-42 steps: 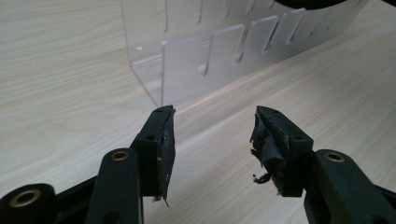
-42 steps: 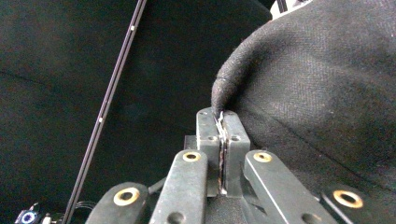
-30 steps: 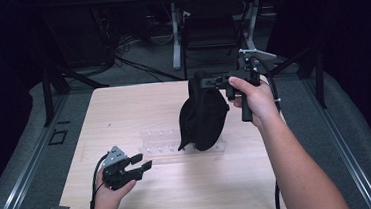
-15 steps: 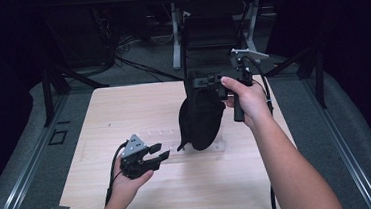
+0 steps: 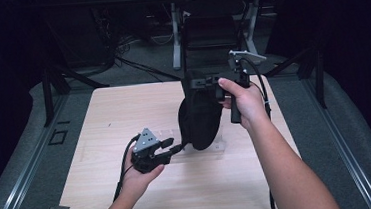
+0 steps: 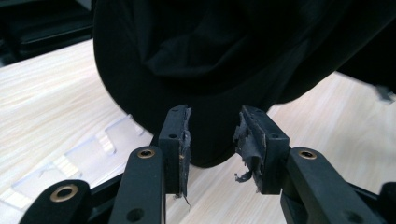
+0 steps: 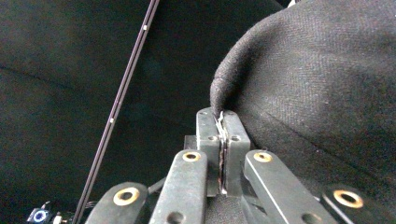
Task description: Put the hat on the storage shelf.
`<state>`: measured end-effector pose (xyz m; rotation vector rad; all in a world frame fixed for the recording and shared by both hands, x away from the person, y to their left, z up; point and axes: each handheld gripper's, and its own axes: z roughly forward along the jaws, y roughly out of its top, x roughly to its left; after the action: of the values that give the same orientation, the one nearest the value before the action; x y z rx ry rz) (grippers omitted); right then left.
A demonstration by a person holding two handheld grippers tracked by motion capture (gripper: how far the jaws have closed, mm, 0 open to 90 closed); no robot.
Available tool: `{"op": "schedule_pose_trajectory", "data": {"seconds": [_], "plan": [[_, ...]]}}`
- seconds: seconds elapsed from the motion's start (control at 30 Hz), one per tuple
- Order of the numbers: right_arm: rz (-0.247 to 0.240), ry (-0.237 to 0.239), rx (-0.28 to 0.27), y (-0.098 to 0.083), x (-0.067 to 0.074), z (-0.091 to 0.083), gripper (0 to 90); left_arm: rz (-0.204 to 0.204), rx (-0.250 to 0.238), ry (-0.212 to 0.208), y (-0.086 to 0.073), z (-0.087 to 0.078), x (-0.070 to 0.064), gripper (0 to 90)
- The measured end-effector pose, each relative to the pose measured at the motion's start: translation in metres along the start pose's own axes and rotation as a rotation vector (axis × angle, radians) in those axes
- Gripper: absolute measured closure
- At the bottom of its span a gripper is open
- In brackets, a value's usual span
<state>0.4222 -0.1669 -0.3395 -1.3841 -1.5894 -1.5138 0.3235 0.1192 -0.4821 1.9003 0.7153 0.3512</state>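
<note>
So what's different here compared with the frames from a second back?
The left tongs moved across the table toward the hanging black cloth. Their jaws have just been closing, and the cloth's lower edge now sits between them, not yet pinched. The right tongs stayed shut on the cloth's top, holding it up.

Black cloth (image 5: 200, 118), plain, with a fine woven fleck up close in the right gripper view. Pale wood-grain table (image 5: 123, 109), light beige with faint straight streaks. Clear, colourless plastic tray (image 5: 168, 136) near the middle of the table. Black left gripper (image 5: 173, 146) with a grey three-cornered plate and brass-coloured rivets. Black right gripper (image 5: 192, 84), grey plate on top, black cable. Grey floor beyond the table's edges, dark surroundings.
</note>
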Motion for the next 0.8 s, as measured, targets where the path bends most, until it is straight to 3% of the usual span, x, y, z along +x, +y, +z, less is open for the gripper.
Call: {"op": "schedule_pose_trajectory", "data": {"seconds": [0.23, 0.33, 0.53, 0.63, 0.8], "plan": [[0.002, 0.003, -0.003, 0.0, 0.0, 0.002, 89.1, 0.025, -0.006, -0.051, 0.003, 0.002, -0.009, 61.1], [0.003, 0.006, -0.002, -0.001, 0.0, 0.003, 89.1, 0.033, 0.007, -0.047, 0.01, 0.01, -0.014, 62.2], [0.004, 0.009, -0.008, -0.001, 0.0, 0.004, 89.1, 0.092, 0.027, -0.011, 0.016, 0.022, -0.023, 69.7], [0.004, 0.014, -0.012, -0.001, -0.001, 0.004, 89.1, 0.131, 0.04, 0.016, 0.016, 0.023, -0.025, 73.5], [0.005, 0.019, -0.011, -0.003, -0.002, 0.005, 89.0, 0.152, 0.05, 0.031, 0.012, 0.021, -0.024, 78.3]]}}
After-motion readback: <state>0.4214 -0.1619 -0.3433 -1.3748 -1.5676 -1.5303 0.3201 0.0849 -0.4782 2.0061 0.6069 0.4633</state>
